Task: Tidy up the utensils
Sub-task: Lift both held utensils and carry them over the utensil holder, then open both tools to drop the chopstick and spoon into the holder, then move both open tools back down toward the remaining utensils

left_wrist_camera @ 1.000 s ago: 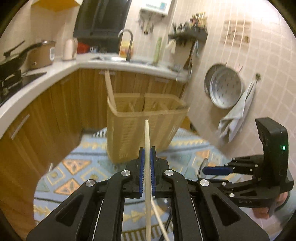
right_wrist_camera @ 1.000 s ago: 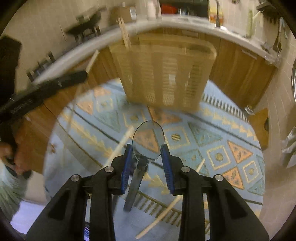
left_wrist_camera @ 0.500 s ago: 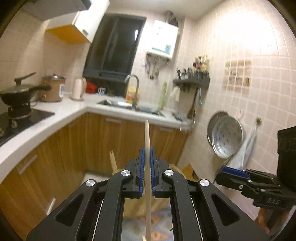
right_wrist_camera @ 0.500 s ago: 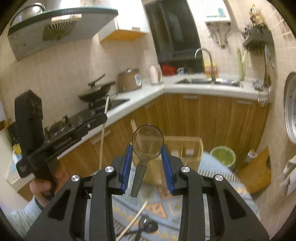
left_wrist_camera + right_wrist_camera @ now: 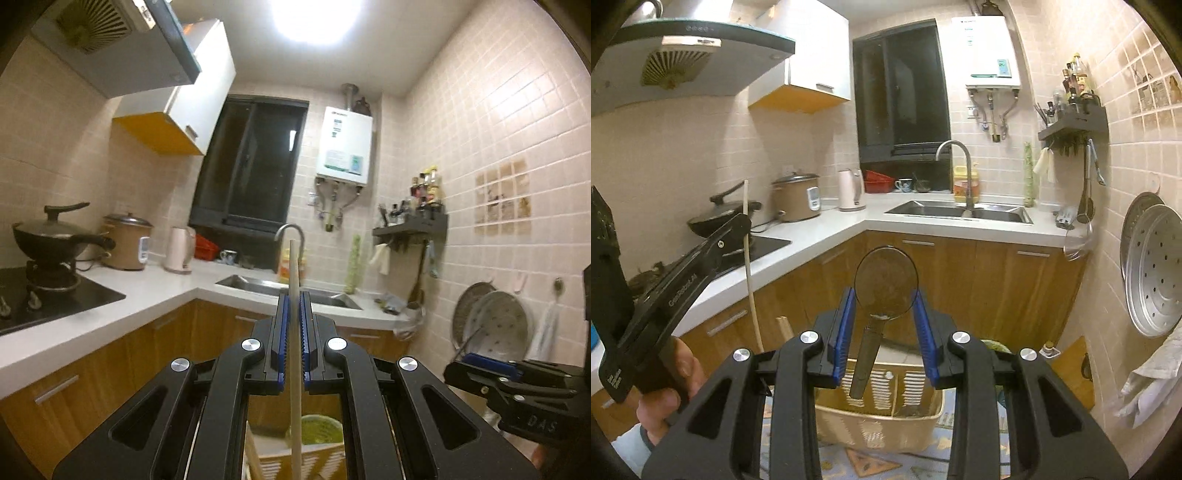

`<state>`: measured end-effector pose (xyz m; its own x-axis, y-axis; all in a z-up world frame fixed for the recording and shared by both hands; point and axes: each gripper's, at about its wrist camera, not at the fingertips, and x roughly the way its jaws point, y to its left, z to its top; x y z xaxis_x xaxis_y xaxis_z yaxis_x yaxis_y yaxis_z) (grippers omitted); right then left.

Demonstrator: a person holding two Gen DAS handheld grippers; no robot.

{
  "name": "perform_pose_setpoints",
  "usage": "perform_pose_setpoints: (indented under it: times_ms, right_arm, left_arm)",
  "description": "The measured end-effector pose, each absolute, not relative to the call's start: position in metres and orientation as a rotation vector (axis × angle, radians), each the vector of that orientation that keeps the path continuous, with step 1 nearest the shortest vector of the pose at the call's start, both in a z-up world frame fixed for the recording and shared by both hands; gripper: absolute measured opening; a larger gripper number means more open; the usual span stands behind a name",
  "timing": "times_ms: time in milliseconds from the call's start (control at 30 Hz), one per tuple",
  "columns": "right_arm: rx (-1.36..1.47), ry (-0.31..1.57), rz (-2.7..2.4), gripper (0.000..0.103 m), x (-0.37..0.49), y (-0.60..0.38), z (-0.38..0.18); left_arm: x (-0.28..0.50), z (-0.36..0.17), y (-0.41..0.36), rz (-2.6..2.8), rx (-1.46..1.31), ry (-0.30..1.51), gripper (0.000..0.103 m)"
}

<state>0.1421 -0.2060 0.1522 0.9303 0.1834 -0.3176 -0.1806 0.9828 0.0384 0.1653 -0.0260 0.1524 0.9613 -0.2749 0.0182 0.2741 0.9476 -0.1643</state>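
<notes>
From the left wrist, the left gripper (image 5: 293, 332) is clenched on a wooden chopstick (image 5: 294, 280) that stands upright between the blue pads, its tip crossing the sink tap behind. A corner of the beige basket (image 5: 314, 463) shows below the jaws. To drop it cleanly, I would bring the lower end over a compartment before letting go. A second ago this view looked down on the basket and rug; now it faces the kitchen wall.

From the right wrist, the right gripper (image 5: 882, 321) is grasping a dark spoon (image 5: 886, 282) by the bowl, handle hanging toward the basket (image 5: 879, 417) on the floor. Earlier the spoon hung low over the rug; both tools have since lifted.
</notes>
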Motion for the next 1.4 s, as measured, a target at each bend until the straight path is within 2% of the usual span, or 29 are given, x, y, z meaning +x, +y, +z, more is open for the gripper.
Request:
perform_pose_setpoints:
  times_ms: [233,567,700,733,767,800,833,1033,1200,1300,1400]
  right_arm:
    - [0.0,0.385,0.184,0.029,0.165,-0.198,0.112]
    - [-0.024,0.449,0.196,0.03,0.164,-0.19,0.092]
    - [-0.032,0.506,0.213,0.031,0.158,-0.19,0.088]
    - [-0.025,0.518,0.217,0.04,0.155,-0.192,0.088]
    - [-0.019,0.522,0.217,0.053,0.152,-0.194,0.089]
    - [-0.014,0.524,0.221,0.055,0.147,-0.196,0.09]
    - [-0.015,0.531,0.228,0.054,0.142,-0.198,0.091]
    - [0.035,0.646,0.238,0.054,0.114,-0.21,0.095]
    - [0.057,0.805,0.265,0.054,0.096,-0.213,0.08]
    - [0.089,0.96,0.302,0.054,0.09,-0.212,0.053]
    - [0.113,1.106,0.337,0.051,0.085,-0.205,0.016]
  left_arm:
    - [0.187,0.116,-0.032,-0.219,-0.144,0.035,0.004]
    - [0.182,0.099,-0.023,-0.212,-0.126,0.084,0.005]
    - [0.172,0.099,-0.015,-0.229,-0.127,0.107,0.009]
    - [0.167,0.1,-0.012,-0.239,-0.125,0.113,0.011]
    - [0.162,0.103,-0.01,-0.252,-0.124,0.119,0.02]
    - [0.157,0.105,-0.007,-0.266,-0.126,0.124,0.03]
    - [0.15,0.108,-0.002,-0.282,-0.131,0.132,0.034]
    - [0.107,0.12,0.025,-0.35,-0.206,0.185,0.034]
    - [0.081,0.115,0.036,-0.393,-0.216,0.314,0.035]
    - [0.088,0.097,0.035,-0.434,-0.202,0.482,0.035]
    - [0.11,0.057,0.024,-0.489,-0.184,0.764,0.035]
